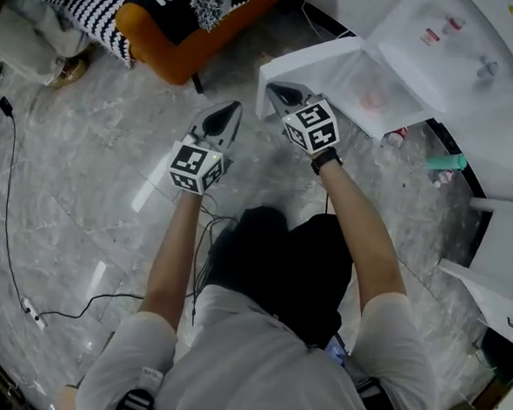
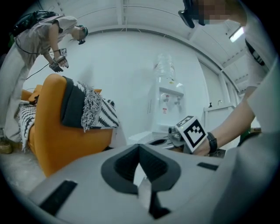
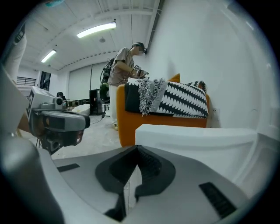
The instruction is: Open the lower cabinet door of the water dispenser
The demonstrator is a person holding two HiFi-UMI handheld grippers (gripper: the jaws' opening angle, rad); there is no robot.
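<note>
Our left gripper (image 1: 233, 110) and right gripper (image 1: 275, 91) are both clenched, empty. The cabinet door (image 1: 314, 68) looks light, stiff and slick; we'd hook its free edge.

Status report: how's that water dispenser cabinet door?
Left gripper shut, empty; right gripper shut, empty. Lower cabinet door swung open, beside right gripper. Orange chair stands apart.

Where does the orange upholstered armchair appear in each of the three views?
Head view: the orange upholstered armchair is at the top left.
Left gripper view: the armchair fills the left side.
Right gripper view: the armchair is at centre, behind the white cabinet door.
Shared landmark: the black-and-white patterned cushion lying on it.
</note>
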